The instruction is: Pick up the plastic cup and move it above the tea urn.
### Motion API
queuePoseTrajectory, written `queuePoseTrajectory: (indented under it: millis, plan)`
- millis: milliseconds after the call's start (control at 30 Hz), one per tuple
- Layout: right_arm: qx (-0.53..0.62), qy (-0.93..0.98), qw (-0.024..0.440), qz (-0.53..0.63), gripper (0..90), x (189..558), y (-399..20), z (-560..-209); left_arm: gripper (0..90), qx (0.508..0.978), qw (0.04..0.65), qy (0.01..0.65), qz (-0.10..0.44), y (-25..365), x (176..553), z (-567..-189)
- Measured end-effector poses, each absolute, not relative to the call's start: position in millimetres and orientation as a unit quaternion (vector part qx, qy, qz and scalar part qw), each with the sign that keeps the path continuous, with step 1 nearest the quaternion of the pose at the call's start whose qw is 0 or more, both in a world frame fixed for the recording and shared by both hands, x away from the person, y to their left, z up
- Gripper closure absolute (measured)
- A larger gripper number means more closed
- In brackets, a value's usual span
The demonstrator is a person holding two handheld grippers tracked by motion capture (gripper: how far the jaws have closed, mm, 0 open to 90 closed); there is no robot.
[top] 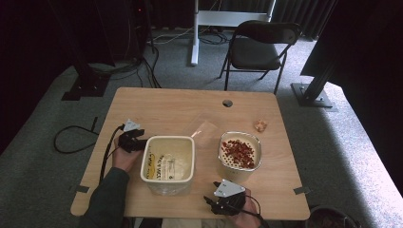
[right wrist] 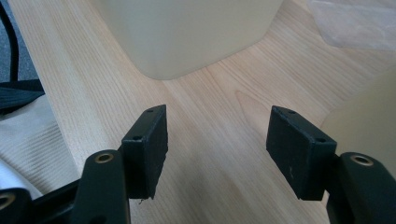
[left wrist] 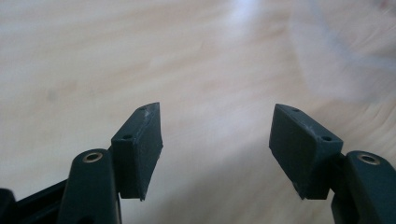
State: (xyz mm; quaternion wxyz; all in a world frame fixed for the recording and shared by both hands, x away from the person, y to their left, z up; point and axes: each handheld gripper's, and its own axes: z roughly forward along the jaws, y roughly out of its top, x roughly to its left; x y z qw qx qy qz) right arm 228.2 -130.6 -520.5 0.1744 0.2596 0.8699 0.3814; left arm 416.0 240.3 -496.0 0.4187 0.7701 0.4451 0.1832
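Two pairs of jaws stand open, gripping nothing. Just ahead of the right gripper (right wrist: 217, 154) sits the cream square tub (right wrist: 187, 32), smooth-walled with rounded corners and a printed label; the left gripper (left wrist: 217, 154) hovers over bare wooden table (left wrist: 93, 56) just beside it.

A square cream tub (top: 167, 161) stands upright and open on the desk (top: 157, 104), near its front edge, printed text on its inner left wall. Just to its right stands a smaller cream container (top: 240, 156) holding red pieces (top: 238, 153).
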Motion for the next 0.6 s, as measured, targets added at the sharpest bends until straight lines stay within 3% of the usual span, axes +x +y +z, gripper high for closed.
queuePoseTrajectory:
  millis: [300, 600]
  plan:
    - [0.261, 0.875, 0.167, 0.372, 36.6, 229.5, -126.4, -528.4, 32.6, 0.774, 0.474, 0.397, 0.134, 216.2, 465.4, -483.5]
    - [0.262, 0.878, 0.162, 0.366, 36.4, 230.0, -123.9, -534.4, 30.4, 0.800, 0.462, 0.367, 0.113, 162.6, 490.4, -487.3]
